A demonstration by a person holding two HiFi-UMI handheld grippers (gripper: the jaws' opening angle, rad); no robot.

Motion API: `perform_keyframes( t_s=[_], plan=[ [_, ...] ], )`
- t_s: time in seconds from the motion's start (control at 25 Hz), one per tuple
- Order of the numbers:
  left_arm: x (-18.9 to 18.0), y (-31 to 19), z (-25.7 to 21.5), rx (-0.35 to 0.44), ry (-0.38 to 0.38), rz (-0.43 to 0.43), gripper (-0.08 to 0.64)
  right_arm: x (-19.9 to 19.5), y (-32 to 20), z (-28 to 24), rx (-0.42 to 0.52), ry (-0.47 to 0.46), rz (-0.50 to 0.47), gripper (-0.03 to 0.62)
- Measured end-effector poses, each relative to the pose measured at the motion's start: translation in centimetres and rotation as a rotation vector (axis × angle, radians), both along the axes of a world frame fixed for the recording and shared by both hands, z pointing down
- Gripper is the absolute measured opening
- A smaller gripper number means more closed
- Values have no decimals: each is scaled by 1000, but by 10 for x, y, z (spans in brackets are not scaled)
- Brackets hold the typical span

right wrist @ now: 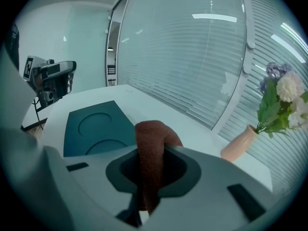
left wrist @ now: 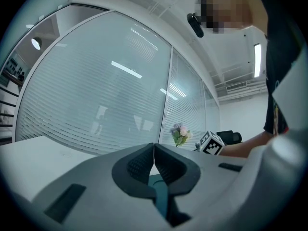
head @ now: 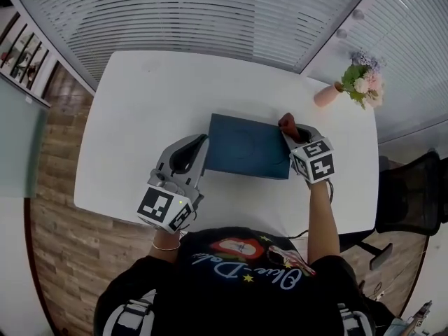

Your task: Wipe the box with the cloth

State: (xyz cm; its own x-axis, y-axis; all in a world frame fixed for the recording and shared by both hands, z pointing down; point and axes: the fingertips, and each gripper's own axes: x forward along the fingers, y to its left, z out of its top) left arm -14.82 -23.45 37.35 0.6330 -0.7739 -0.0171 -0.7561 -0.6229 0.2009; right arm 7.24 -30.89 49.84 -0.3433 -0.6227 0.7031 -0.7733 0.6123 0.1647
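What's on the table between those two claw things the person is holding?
The dark blue box lies flat between the left gripper and the right gripper, which is clamped on a reddish-brown cloth. The head view shows it best.

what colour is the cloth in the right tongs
Reddish-brown cloth, clearest in the right gripper view.

Bare white table (head: 140, 117) left of box (head: 248, 145), flower vase (head: 326, 95) at far right corner

Overhead, two low views across box (head: 248, 147)
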Motion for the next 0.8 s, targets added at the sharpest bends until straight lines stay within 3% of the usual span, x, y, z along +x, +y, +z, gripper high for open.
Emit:
perform_keyframes(
  t_s=[0.2,0.44,0.64,0.8],
  plan=[
    [-8,-3,4,-9,-7,-24,5,13,-1,-1,7,-47,54,52],
    [0,-2,2,-5,-5,-16,5,32,-1,-7,1,-202,170,52],
    [-3,-1,2,-4,-7,-24,5,38,-5,-48,146,-201,205,52],
    [-2,0,2,-2,-11,-27,5,17,-9,-90,278,-257,162,52]
  ],
)
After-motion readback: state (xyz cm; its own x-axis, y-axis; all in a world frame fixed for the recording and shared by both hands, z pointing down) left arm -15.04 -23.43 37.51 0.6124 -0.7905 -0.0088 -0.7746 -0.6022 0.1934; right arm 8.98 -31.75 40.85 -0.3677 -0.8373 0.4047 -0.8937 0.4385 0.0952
